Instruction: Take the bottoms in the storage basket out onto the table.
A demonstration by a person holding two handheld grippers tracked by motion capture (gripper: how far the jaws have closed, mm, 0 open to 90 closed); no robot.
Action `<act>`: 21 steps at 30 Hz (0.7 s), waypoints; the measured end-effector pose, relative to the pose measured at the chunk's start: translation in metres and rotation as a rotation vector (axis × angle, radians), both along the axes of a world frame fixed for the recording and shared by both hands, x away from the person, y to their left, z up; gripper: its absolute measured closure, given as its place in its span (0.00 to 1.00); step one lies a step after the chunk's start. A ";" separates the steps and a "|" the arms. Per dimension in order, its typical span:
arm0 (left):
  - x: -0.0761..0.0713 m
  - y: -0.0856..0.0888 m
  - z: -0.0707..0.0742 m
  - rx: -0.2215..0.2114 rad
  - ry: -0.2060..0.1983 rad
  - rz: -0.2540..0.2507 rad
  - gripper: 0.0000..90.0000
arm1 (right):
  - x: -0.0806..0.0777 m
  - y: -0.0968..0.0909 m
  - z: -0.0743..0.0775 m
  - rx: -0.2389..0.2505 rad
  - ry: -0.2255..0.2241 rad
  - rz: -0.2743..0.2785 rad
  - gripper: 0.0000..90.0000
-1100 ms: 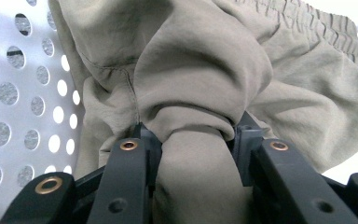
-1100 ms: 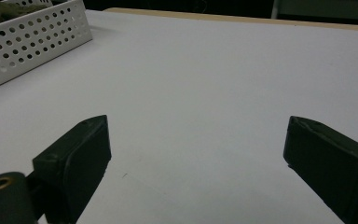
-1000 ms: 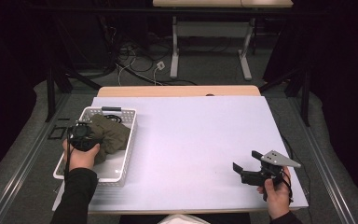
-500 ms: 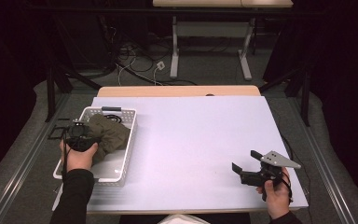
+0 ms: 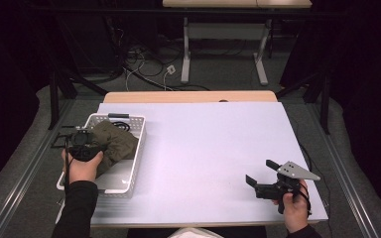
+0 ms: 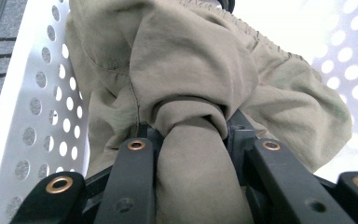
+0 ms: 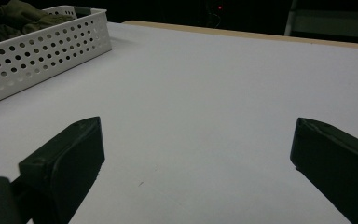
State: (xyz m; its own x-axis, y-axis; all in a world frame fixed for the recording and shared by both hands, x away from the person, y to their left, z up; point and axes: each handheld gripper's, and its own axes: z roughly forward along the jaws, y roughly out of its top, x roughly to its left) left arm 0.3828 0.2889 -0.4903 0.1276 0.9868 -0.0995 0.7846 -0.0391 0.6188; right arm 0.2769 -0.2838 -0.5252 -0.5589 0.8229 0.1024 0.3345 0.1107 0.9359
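A crumpled olive-green cloth (image 5: 118, 142) lies in a white perforated basket (image 5: 138, 148) at the table's left. My left gripper (image 5: 99, 147) reaches into the basket from its left side. In the left gripper view the cloth (image 6: 191, 70) bulges over the jaws, and the left gripper (image 6: 191, 135) is shut on a bunched fold of it. The basket's wall (image 6: 32, 116) rises at the left there. My right gripper (image 5: 260, 172) rests low near the table's front right, open, with nothing but bare tabletop between its jaws (image 7: 196, 149).
The white tabletop (image 5: 208, 148) stretches between the basket and the right gripper. In the right gripper view the basket (image 7: 42, 51) with the cloth (image 7: 18, 14) stands far off at the upper left. Table legs and cables lie on the floor beyond the far edge.
My left gripper has shifted slightly to the left over the basket, still holding the cloth. The right gripper has stayed where it was.
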 end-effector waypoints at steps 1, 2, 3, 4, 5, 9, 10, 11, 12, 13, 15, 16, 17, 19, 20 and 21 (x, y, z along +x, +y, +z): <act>-0.001 0.000 0.001 0.003 -0.002 -0.004 0.78 | 0.000 0.000 0.000 0.000 -0.001 0.002 0.03; -0.001 0.000 0.001 0.003 -0.005 -0.006 0.78 | 0.000 0.000 0.000 -0.001 -0.002 0.003 0.03; -0.002 0.000 0.002 -0.002 -0.009 -0.004 0.78 | 0.000 0.001 0.000 0.002 0.000 0.002 0.02; -0.003 0.000 0.003 0.000 -0.010 -0.007 0.78 | 0.000 0.001 -0.001 0.000 -0.003 0.006 0.02; -0.003 0.000 0.003 -0.001 -0.013 -0.009 0.79 | 0.000 0.001 -0.001 -0.003 -0.001 0.006 0.02; -0.006 0.000 0.007 -0.004 -0.029 -0.013 0.79 | 0.000 0.001 -0.001 -0.006 -0.002 0.005 0.01; -0.006 0.000 0.007 -0.004 -0.029 -0.013 0.79 | 0.000 0.001 -0.001 -0.006 -0.002 0.005 0.01; -0.007 0.000 0.009 0.000 -0.033 -0.019 0.79 | 0.000 0.001 -0.001 -0.006 -0.001 0.003 0.01; -0.007 0.000 0.009 0.000 -0.033 -0.019 0.79 | 0.000 0.001 -0.001 -0.005 -0.002 0.001 0.01; -0.007 0.000 0.010 -0.001 -0.037 -0.020 0.79 | 0.000 0.001 -0.001 -0.005 -0.002 0.000 0.01; -0.009 0.000 0.012 -0.001 -0.047 -0.026 0.79 | 0.000 0.001 -0.001 -0.004 0.001 0.000 0.01; -0.009 0.000 0.012 -0.001 -0.047 -0.026 0.79 | 0.000 0.001 -0.001 -0.004 0.001 0.000 0.01; -0.010 0.000 0.013 -0.001 -0.057 -0.027 0.79 | 0.000 0.001 -0.001 -0.007 0.000 0.000 0.01; -0.012 0.000 0.014 0.001 -0.067 -0.030 0.79 | 0.000 0.001 -0.001 -0.008 -0.001 0.002 0.01; -0.012 0.000 0.014 0.001 -0.067 -0.030 0.79 | 0.000 0.001 -0.001 -0.008 -0.001 0.002 0.01; -0.012 0.000 0.015 0.003 -0.074 -0.033 0.79 | 0.000 0.001 -0.001 -0.008 -0.002 0.000 0.01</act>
State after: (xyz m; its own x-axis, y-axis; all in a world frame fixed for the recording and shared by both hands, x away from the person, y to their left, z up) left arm 0.3703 0.2885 -0.4750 0.1668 0.9823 -0.0856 0.7351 -0.0661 0.6747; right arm 0.2769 -0.2826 -0.5264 -0.5595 0.8235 0.0943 0.3321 0.1185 0.9358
